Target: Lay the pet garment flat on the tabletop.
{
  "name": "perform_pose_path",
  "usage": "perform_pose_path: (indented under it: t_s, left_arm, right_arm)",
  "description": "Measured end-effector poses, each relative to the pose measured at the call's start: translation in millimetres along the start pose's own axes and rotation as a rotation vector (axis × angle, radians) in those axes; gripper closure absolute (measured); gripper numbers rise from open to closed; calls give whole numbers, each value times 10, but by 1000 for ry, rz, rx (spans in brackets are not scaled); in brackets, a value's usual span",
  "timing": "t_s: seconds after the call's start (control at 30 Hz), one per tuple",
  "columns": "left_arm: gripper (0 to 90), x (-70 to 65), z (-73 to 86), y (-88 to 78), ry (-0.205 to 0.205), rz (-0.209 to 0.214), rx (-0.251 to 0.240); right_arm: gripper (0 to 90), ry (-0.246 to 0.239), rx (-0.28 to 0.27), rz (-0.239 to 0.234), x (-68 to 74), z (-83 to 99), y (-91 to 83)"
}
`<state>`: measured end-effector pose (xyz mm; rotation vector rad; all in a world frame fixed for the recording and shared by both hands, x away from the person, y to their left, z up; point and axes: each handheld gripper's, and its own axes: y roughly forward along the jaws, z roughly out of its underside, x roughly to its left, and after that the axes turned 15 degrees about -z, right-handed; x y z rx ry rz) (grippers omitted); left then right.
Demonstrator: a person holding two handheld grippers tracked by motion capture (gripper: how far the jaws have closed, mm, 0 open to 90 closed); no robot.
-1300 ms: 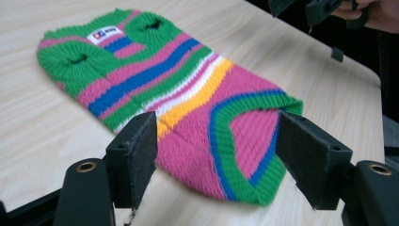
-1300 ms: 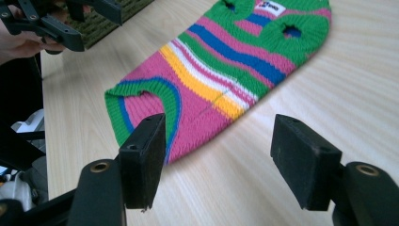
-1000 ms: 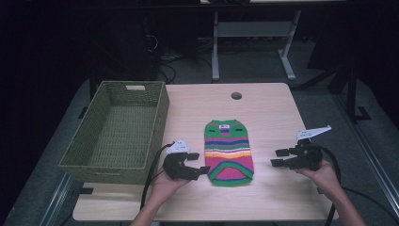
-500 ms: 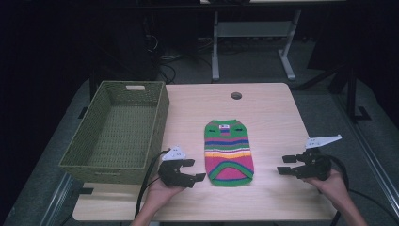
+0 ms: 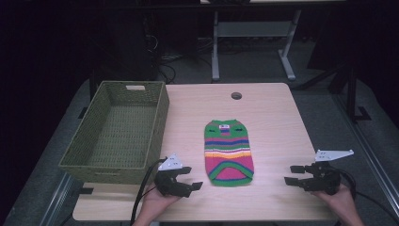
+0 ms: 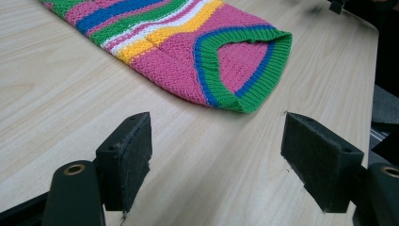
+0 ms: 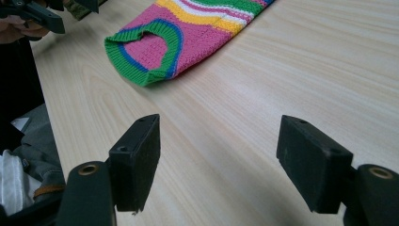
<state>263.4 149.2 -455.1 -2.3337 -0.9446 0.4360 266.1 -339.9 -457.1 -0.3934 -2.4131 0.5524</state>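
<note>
The high view looks forward and down over the counter (image 5: 273, 117); both gripper views skim it closely, sharing the striped sweater (image 6: 197, 52) hem.

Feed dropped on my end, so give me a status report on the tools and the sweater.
Left tool open, empty. Right tool open, empty, jaws just been opening. Striped sweater flat on table between them, untouched. Nothing in the way.

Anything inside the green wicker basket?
The basket looks empty in the high view: bare woven floor across most of its inside. The strip of floor right behind its near wall is hidden by that wall, so something small and flat there cannot be ruled out.
</note>
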Motion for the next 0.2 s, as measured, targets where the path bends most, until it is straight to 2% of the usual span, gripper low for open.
perform_pose_path:
  t_s: [0.07, 0.13, 0.2]
  left_arm:
    - [246, -8, 12, -20, 1, -5, -5]
    - [242, -6, 26, -36, -1, -4, -13]
    - [242, -8, 31, -51, -4, -2, -21]
  right_arm:
    - [302, -16, -7, 19, 31, 32, -9]
    - [297, -11, -19, 28, 65, 65, -15]
    - [292, -28, -36, 57, 117, 120, -13]
